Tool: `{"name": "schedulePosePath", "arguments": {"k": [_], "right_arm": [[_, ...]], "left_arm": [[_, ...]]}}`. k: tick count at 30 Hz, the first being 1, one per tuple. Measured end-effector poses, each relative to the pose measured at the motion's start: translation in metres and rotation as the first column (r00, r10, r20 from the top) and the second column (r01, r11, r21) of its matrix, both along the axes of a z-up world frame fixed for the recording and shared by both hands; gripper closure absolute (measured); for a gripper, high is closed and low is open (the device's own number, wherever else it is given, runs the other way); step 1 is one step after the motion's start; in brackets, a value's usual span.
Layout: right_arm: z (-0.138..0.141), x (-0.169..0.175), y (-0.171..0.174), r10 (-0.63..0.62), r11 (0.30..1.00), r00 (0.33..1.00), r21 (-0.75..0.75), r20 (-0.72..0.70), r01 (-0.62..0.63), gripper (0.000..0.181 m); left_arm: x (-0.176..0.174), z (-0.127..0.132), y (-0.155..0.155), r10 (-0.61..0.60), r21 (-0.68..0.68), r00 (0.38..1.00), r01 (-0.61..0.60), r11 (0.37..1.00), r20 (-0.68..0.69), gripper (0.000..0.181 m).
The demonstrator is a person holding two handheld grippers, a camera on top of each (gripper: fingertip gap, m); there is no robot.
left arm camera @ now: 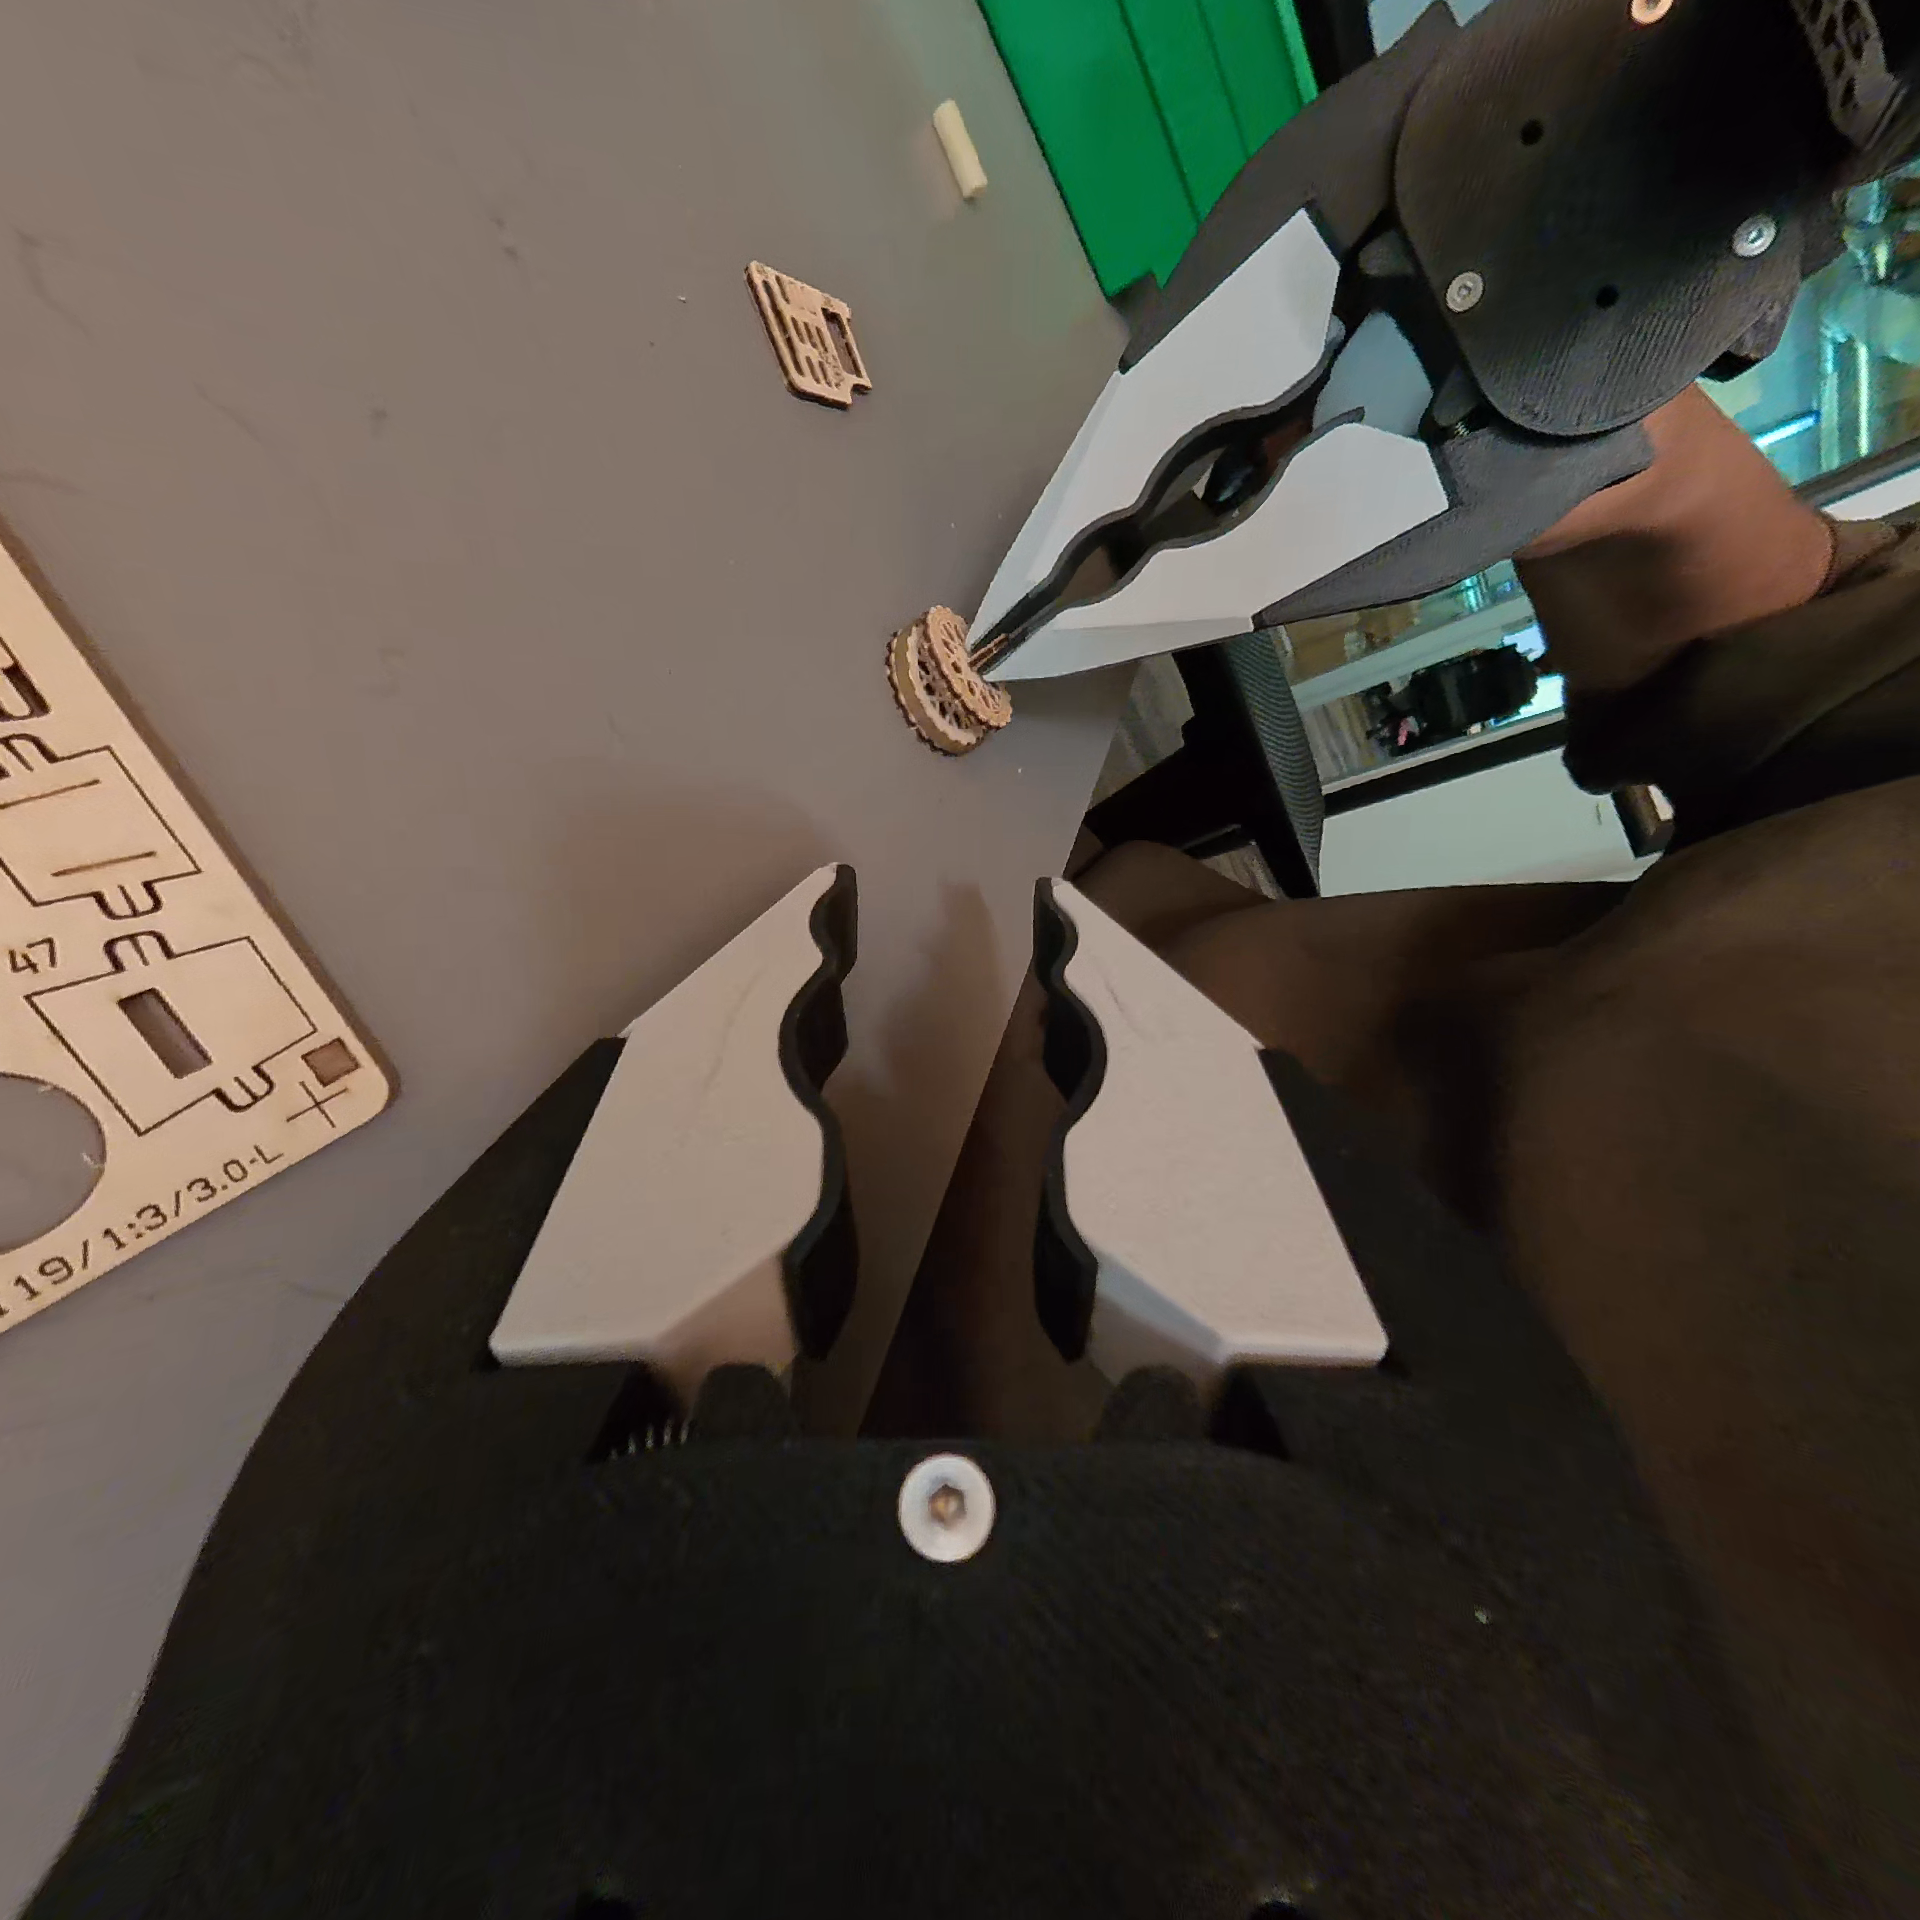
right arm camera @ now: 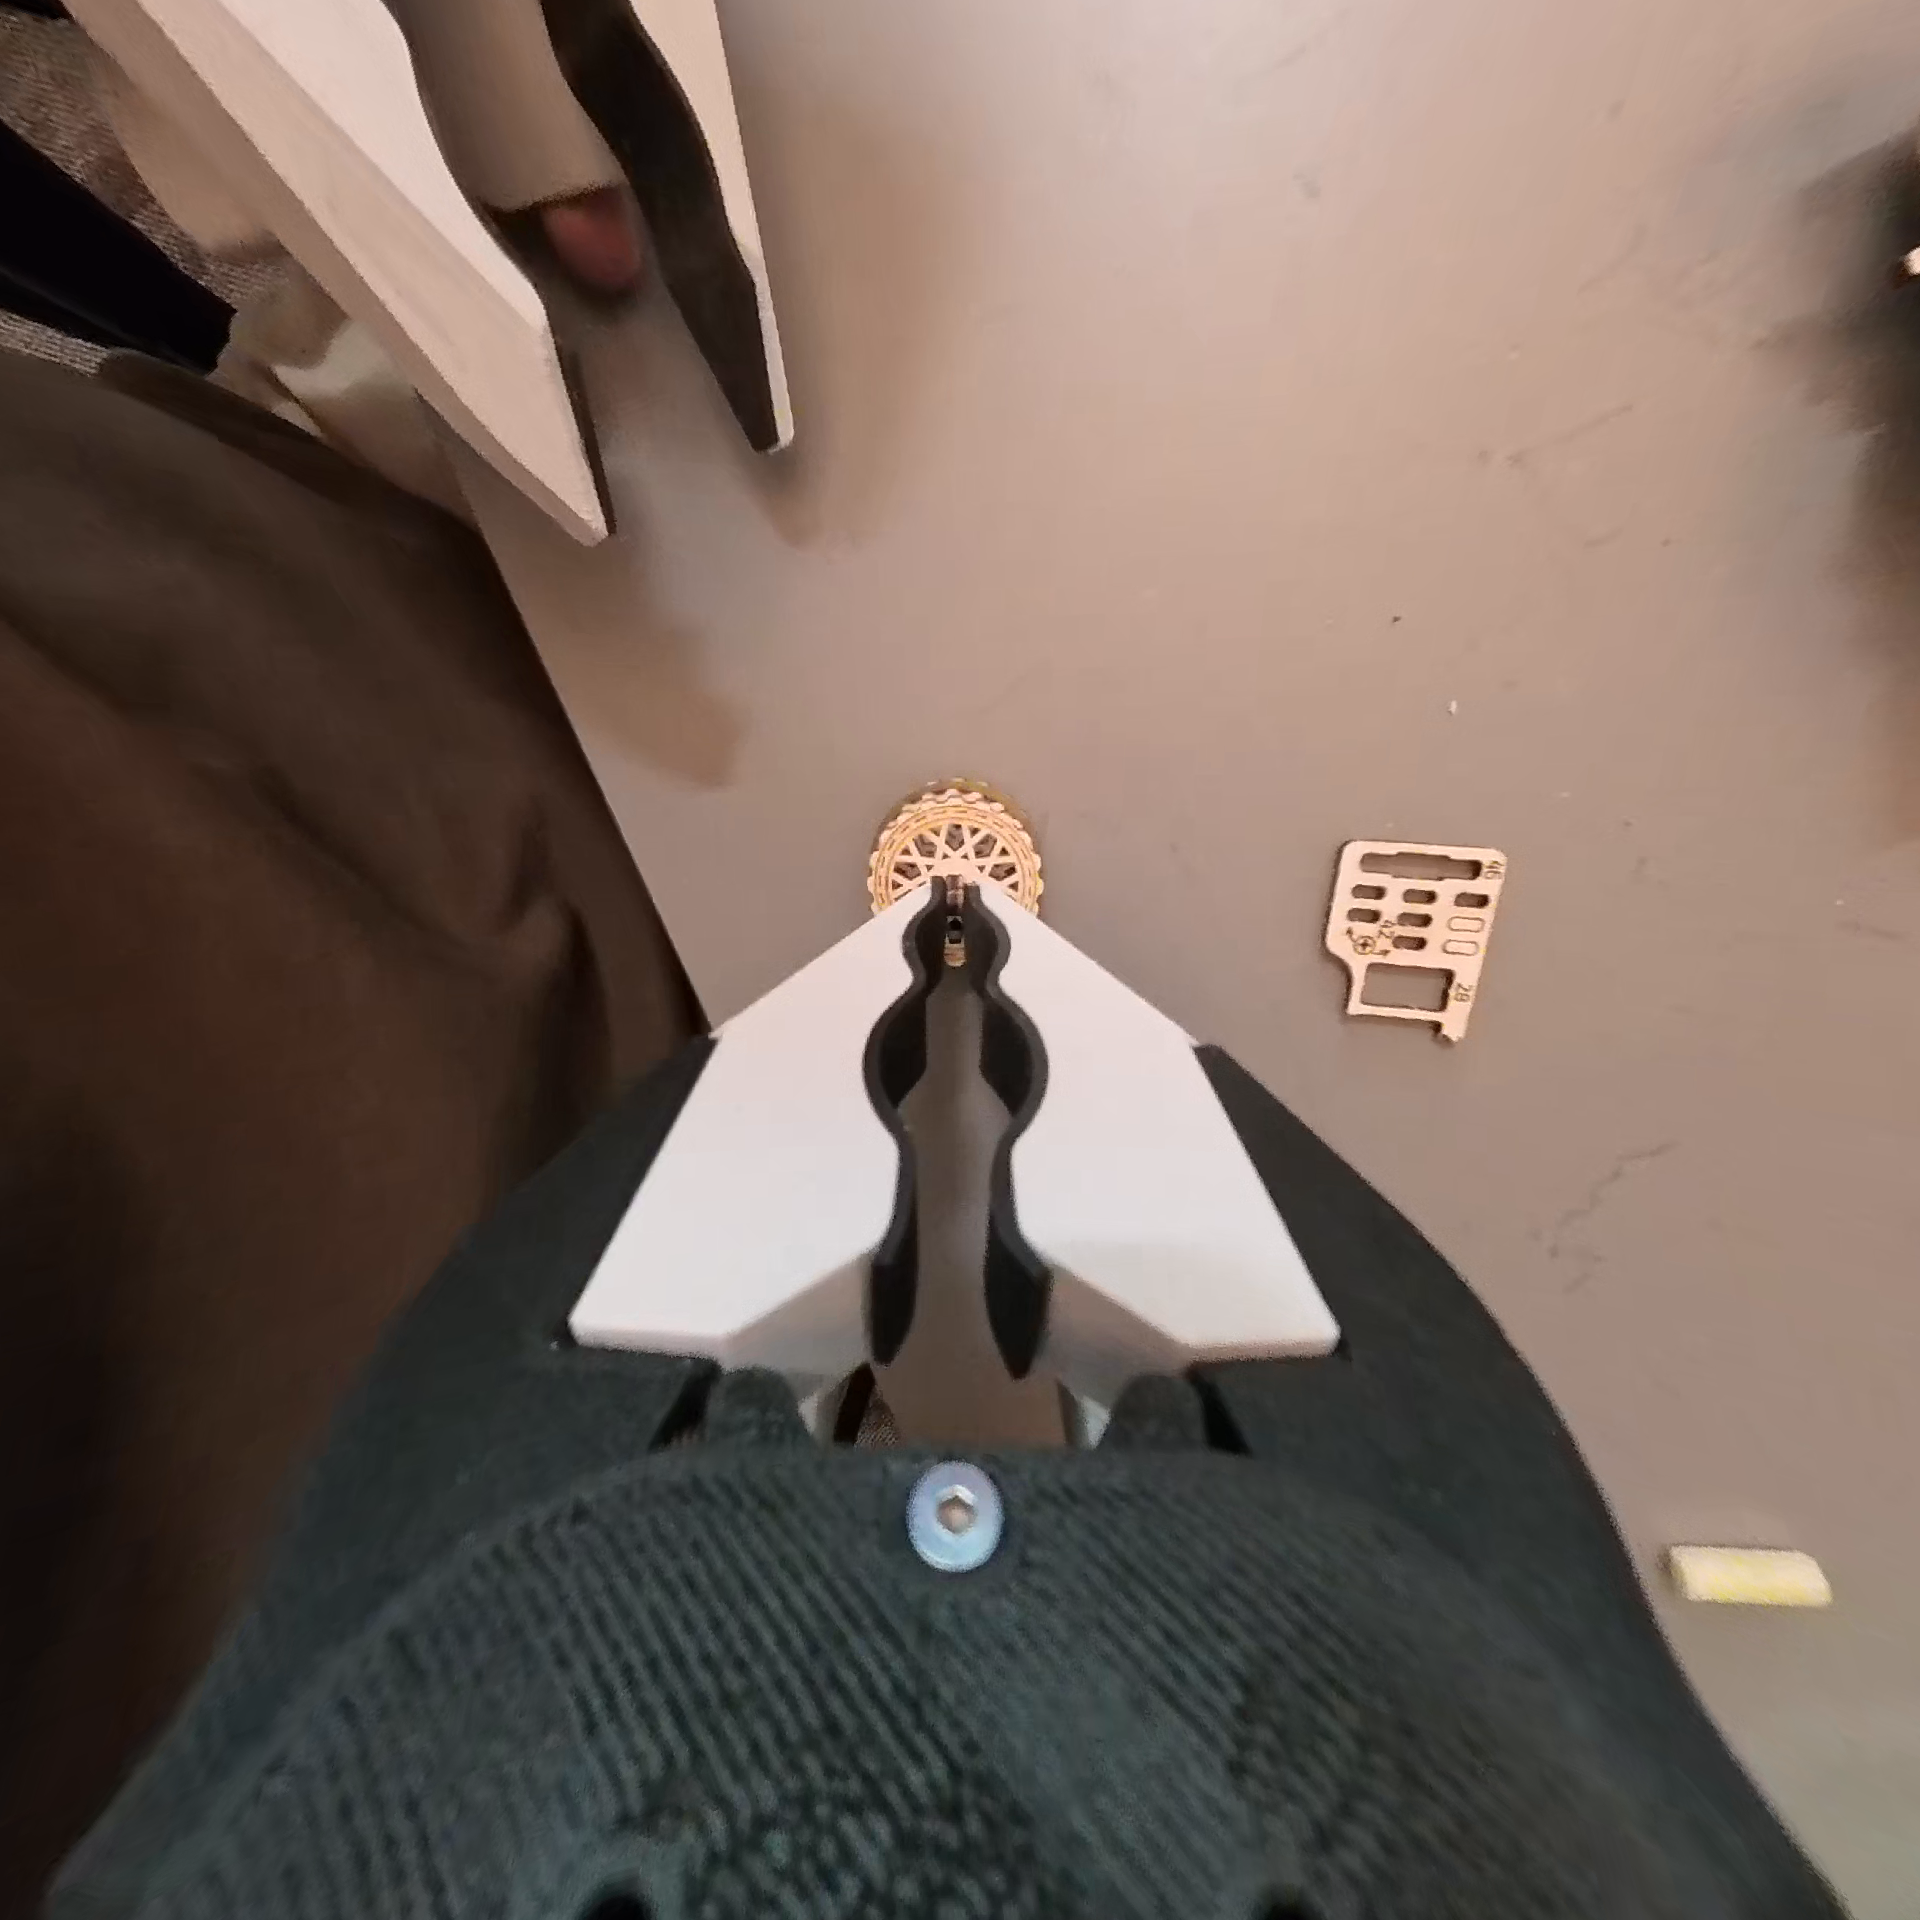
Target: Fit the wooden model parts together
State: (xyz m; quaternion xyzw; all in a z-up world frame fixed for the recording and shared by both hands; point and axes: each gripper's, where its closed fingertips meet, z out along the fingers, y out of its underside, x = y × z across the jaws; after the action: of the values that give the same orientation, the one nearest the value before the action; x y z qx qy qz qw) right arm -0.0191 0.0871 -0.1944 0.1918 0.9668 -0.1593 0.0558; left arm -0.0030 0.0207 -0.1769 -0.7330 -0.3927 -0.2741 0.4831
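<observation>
A small round wooden wheel (left arm camera: 948, 681) with a spoked lattice face lies flat on the grey table, near its edge; it also shows in the right wrist view (right arm camera: 951, 842). My right gripper (right arm camera: 954, 902) is shut on a thin wooden pin (right arm camera: 953, 925) that stands in the wheel's centre; in the left wrist view the right gripper (left arm camera: 987, 655) touches the wheel from the right. My left gripper (left arm camera: 945, 894) is open and empty, hovering a short way from the wheel; its fingers (right arm camera: 488, 312) show at the top left of the right wrist view.
A flat wooden grille-like part (left arm camera: 808, 335) (right arm camera: 1418, 940) lies apart on the table (left arm camera: 416, 520). A laser-cut wooden sheet (left arm camera: 135, 997) lies at the left. A small white block (left arm camera: 958, 148) (right arm camera: 1749, 1602) lies near the table edge. A person's dark clothing (left arm camera: 1455, 1143) is beside the table. Across from one pair of fingers to the other is roughly 8 cm.
</observation>
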Motion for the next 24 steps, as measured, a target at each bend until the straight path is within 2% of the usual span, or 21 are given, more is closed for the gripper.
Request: {"name": "schedulePosePath", "arguments": {"k": [24], "right_arm": [[-0.0051, 0.0021, -0.0004, 0.12, 0.98, 0.989, 0.168, -0.08, -0.106, 0.18]], "left_arm": [[0.0002, 0.0002, 0.0003, 0.001, -0.004, 1.0, -0.001, 1.0, 0.001, 0.149]]}}
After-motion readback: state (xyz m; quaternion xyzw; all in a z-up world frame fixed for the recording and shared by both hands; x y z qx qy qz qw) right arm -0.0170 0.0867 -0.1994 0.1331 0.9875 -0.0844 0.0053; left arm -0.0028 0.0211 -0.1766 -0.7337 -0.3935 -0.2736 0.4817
